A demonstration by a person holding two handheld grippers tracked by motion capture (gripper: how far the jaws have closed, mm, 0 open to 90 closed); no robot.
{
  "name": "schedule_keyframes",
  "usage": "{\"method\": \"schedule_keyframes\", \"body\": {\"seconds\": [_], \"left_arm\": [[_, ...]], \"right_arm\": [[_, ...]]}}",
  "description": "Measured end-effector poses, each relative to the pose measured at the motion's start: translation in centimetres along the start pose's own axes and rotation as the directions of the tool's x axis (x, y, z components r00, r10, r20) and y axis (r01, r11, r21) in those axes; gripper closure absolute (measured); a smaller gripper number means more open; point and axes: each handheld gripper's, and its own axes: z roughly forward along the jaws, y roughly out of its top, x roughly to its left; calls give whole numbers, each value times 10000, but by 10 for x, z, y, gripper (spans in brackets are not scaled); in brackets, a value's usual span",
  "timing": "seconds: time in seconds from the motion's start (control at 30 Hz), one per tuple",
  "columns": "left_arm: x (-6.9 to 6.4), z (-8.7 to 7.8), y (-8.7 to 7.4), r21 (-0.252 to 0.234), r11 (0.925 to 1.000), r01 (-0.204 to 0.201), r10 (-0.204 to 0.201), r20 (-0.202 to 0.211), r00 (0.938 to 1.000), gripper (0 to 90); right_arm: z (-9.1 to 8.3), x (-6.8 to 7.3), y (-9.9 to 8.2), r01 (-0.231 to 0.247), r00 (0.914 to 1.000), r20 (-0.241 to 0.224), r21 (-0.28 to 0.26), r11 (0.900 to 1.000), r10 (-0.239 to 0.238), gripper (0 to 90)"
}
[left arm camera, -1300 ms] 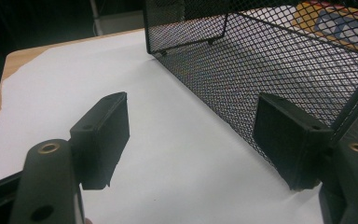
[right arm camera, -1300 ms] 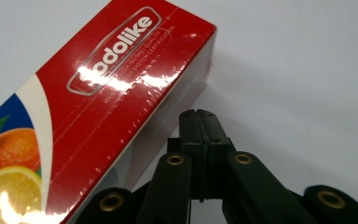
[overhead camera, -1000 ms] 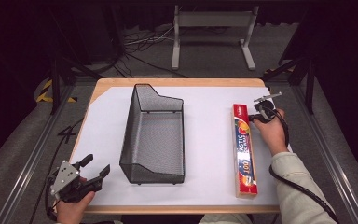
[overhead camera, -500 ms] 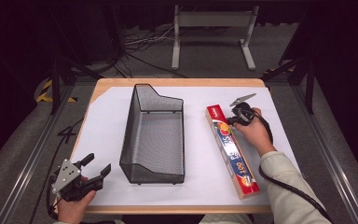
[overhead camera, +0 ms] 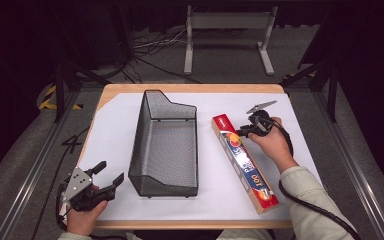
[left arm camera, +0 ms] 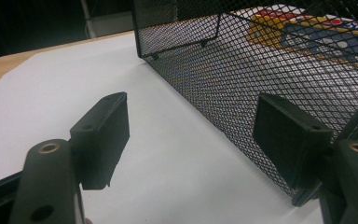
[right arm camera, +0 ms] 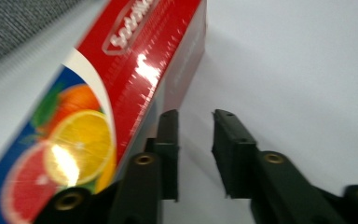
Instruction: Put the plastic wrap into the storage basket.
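One white sheet (overhead camera: 115,130) covered most of the wooden table (overhead camera: 190,88), with grey floor and dark cables beyond it. A black wire-mesh bin (overhead camera: 166,145) lay mid-table. Right of it lay a long red cardboard box printed with citrus fruit (overhead camera: 244,162), slanted. The right gripper (overhead camera: 244,131) pressed its far end, fingers slightly parted, empty. The left gripper (overhead camera: 102,175), spread wide, hovered near the bin's near-left corner.
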Motion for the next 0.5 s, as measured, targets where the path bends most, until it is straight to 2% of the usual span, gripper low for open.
{"method": "schedule_keyframes", "body": {"seconds": [0.07,0.13,0.27,0.4,0.5], "left_arm": [[0,1,0,-5,10000,26,-26,-3,10000,276],[0,3,1,2,10000,30,-30,37,10000,276],[-1,4,2,1,10000,-14,14,54,10000,276],[0,5,2,-18,10000,27,-27,40,10000,276],[1,7,3,-13,10000,54,-54,41,10000,277]], "right_arm": [[-4,1,0,-35,9999,-126,-195,9998,33,663],[-15,6,2,141,9999,43,-354,9993,-140,626],[-35,15,0,-161,9998,-84,-789,9967,155,583],[-51,22,-6,-307,9989,-391,-1320,9908,257,518],[-65,29,-12,-365,9980,-582,-1997,9792,254,439]]}}
